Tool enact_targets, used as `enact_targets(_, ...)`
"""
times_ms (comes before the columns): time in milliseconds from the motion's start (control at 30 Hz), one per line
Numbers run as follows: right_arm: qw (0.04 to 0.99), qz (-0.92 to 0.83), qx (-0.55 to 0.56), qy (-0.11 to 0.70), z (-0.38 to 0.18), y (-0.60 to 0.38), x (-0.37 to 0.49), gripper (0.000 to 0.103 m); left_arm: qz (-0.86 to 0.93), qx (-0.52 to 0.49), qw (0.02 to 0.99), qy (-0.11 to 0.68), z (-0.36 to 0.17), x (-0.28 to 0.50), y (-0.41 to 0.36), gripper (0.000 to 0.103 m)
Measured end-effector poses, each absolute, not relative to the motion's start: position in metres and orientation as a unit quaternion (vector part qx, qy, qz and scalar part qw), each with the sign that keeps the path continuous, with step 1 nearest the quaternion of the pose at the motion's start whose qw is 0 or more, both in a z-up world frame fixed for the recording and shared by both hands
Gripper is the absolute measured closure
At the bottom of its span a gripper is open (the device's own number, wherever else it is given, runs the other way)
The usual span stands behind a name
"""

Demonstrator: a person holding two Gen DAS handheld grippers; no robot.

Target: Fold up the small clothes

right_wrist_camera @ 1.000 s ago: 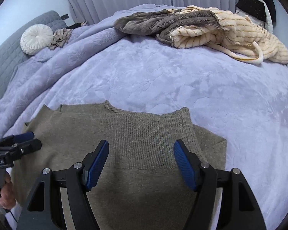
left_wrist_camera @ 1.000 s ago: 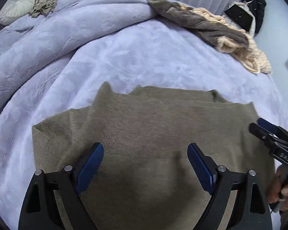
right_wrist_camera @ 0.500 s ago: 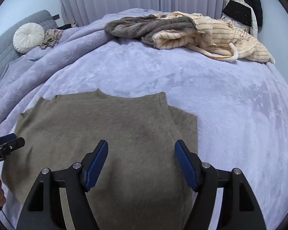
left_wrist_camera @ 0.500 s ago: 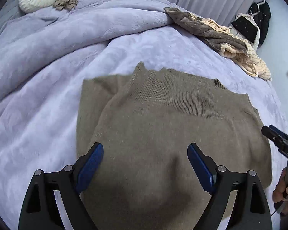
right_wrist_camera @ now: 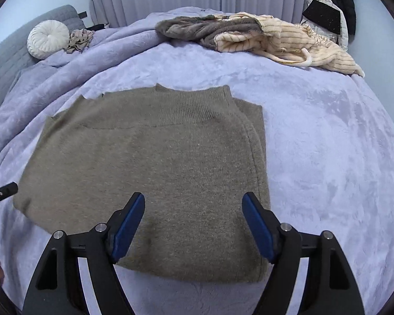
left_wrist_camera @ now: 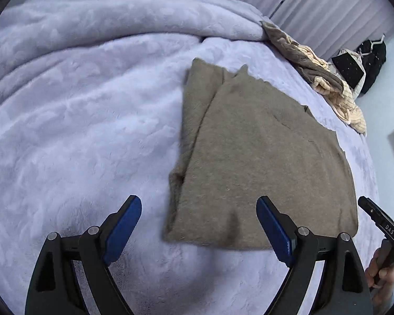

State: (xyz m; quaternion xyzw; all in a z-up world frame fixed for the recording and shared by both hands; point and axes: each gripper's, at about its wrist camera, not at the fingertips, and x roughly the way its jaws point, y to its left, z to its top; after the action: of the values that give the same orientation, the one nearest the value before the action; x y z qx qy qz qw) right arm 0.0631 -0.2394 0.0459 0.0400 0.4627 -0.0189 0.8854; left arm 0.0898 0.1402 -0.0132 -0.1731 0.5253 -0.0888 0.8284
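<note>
Nearest the onlooker, the left gripper (left_wrist_camera: 198, 225) hangs over the lavender bedspread (left_wrist_camera: 78, 131) with its jaws wide and nothing between them; the near left corner of the olive sweater (left_wrist_camera: 262, 157) lies just ahead of them. The right gripper (right_wrist_camera: 193, 225) hovers above the sweater's near edge, jaws wide and nothing gripped; the figure for them rose slightly over the last second.

Compared with a second ago, both grippers have drawn back toward the foot of the bed, and the sweater, which then filled the lower part of each view, now shows whole. It lies flat as a compact rectangle, sleeves tucked under, ribbed collar (right_wrist_camera: 191, 105) at the far end.

Judgement: the side folds are complete and both tools have let go. The remaining step is probably a fold bringing the near hem to the collar.

Beyond the sweater, a grey and cream heap of clothes (right_wrist_camera: 262, 36) waits at the far edge of the bed, well apart from it.
</note>
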Motion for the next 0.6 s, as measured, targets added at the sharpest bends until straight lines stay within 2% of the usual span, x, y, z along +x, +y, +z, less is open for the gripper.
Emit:
enact_targets(67,0.886,-0.010,0.040,0.462,0.049,-0.230,0.062,0.024,-0.100,-0.202,0.807,0.546,-0.033,0.097,0.150,0.013)
enact_targets(333,0.876,0.024,0.007,0.482,0.036,-0.177,0.080,0.024,-0.199,-0.278,0.773,0.535,-0.054,0.130,0.137,0.015)
enact_targets(433,0.872,0.040,0.009,0.487,0.037,-0.160,0.095,0.024,-0.220,-0.284,0.765,0.534,-0.053,0.138,0.125,0.067)
enact_targets(600,0.860,0.087,0.035,0.502,0.048,-0.121,0.152,0.023,-0.218,-0.289,0.775,0.518,-0.051,0.133,0.126,0.072)
